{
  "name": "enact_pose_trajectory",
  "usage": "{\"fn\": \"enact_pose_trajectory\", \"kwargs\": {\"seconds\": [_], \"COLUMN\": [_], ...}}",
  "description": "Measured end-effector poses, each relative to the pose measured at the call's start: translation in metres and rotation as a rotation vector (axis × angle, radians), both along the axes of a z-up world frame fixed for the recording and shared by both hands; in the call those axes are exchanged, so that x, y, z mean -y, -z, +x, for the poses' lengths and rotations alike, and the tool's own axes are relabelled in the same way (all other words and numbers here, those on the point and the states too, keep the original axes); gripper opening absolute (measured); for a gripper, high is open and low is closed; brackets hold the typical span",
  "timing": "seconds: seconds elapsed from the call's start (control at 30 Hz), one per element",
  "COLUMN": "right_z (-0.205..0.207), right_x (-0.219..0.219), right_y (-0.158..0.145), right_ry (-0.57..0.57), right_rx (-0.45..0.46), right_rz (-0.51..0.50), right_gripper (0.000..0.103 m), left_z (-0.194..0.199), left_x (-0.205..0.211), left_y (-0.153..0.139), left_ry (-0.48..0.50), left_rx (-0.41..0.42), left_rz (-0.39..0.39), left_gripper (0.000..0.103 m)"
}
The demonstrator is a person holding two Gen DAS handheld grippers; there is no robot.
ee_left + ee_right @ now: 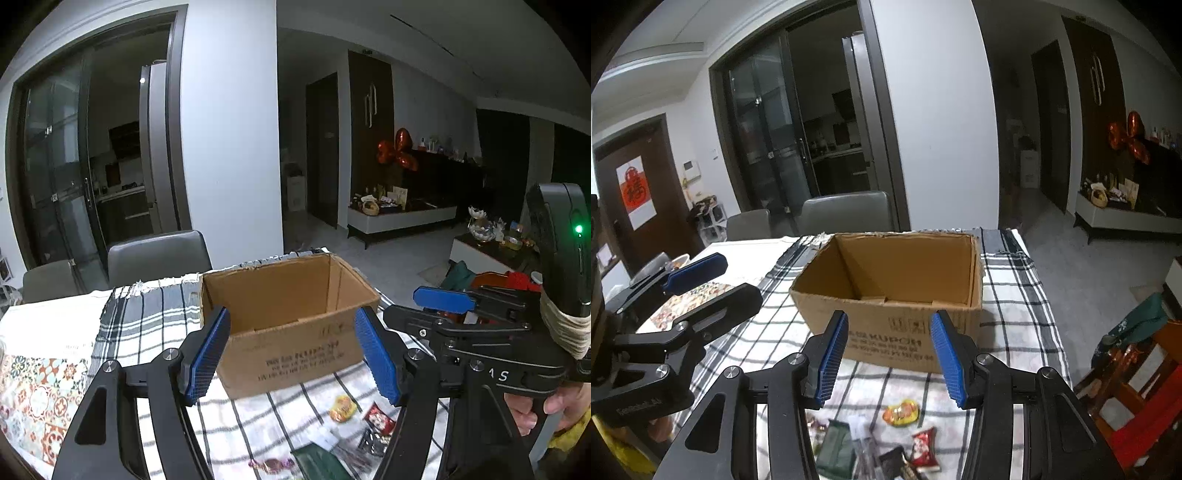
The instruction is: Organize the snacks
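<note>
1. Snacks: small packets lie loose on the checked cloth (pixel 1015 306) covering the table (pixel 746 251), in front of the cardboard box (pixel 886 280). They include a yellow-orange packet (pixel 901 413), a red packet (pixel 923 448), a dark green packet (pixel 836 448), a black packet (pixel 892 461) and a clear wrapper (pixel 862 443). The same group appears in the left wrist view: yellow-orange packet (pixel 343 408), red packet (pixel 380 419), dark green packet (pixel 317 461) and a purple-wrapped sweet (pixel 271 465).
2. Cardboard box: open at the top, standing upright on the cloth behind the snacks, dark print on its near wall. Its visible interior holds nothing; the floor near the front wall is hidden.
3. Left hand-held gripper (pixel 291 354): blue pads set wide apart, nothing between them, held above the cloth and pointing at the box. In the right wrist view it appears at the left edge (pixel 701 284).
4. Right hand-held gripper (pixel 888 358): blue pads moderately apart, nothing gripped, hovering above the snacks and framing the box's near wall. In the left wrist view it appears at the right (pixel 436 308), with a hand (pixel 546 410) on its handle.
5. Surroundings: a patterned mat (pixel 33 398) lies at the table's left; grey chairs (pixel 846 212) stand behind the table; red balloons (pixel 400 149) hang in the room beyond.
</note>
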State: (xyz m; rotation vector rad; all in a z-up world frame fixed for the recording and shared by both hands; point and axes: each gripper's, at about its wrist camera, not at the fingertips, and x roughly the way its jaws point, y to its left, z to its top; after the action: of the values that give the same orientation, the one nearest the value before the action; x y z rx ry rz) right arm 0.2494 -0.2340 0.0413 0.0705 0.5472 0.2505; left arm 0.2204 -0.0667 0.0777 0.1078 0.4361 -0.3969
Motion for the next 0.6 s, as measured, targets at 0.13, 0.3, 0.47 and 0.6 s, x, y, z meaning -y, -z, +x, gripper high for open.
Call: {"fn": "enact_pose_trajectory", "kwargs": {"seconds": [0.13,0.3,0.47,0.6], "right_z": [-0.022,-0.043,-0.058,-0.066], "right_x": [-0.006,-0.009,-0.011,-0.011], "right_y": [0.004,0.016,0.038,0.054], "right_ry": [-0.017,-0.024,-0.036,-0.042], "right_rx": [0.017,0.014,-0.027,-0.064], "right_rz": [-0.019,-0.019,-0.031,-0.042], "right_gripper": [0.048,0.048,0.048,0.048], "left_z": [-0.021,-0.044,-0.067,-0.08], "left_x": [-0.001,-0.004,-0.005,-0.007], "left_y": [0.007,0.019,0.039,0.059], "left_ry": [0.008,0.02,0.031,0.024], "left_rx": [0.008,-0.004,-0.031,-0.082], "left_rz": [0.025,0.035,0.073,0.08], "left_gripper": [0.069,0.069,0.069,0.068]}}
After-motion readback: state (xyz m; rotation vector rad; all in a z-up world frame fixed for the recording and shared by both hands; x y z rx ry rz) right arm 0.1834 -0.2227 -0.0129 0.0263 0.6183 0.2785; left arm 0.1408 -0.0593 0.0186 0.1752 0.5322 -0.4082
